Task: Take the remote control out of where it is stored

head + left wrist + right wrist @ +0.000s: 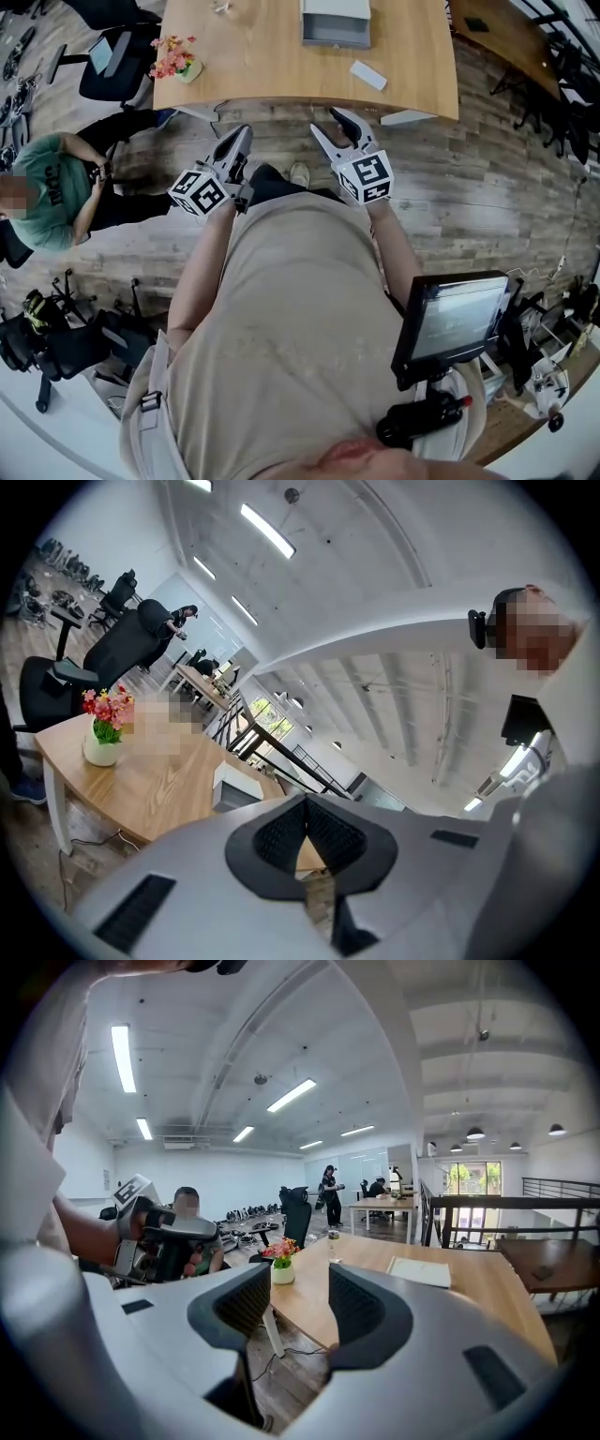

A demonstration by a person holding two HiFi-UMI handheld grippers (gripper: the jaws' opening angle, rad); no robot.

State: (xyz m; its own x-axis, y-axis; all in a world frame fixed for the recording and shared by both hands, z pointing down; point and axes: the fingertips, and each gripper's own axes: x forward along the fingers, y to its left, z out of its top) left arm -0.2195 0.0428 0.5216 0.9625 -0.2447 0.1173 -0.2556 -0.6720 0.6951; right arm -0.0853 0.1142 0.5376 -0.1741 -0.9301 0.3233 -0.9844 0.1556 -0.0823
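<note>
Table (281,75), left to right. The flower vase (176,61) stands at the front-left corner. Short of the front edge, over the floor, hangs the left gripper (241,134), jaws together and empty. Mid-table toward the far edge stands the grey drawer box (335,23), with nothing seen pulled out. Also short of the front edge is the right gripper (326,122), jaws apart with nothing between. Near the front-right corner lies a flat white slab (367,75).

The remote is not identifiable. It is either inside the box, or that slab is it, already out.

Judgement: approach square to the front edge, grippers level, and settle the slab's identity before committing a jaw.
</note>
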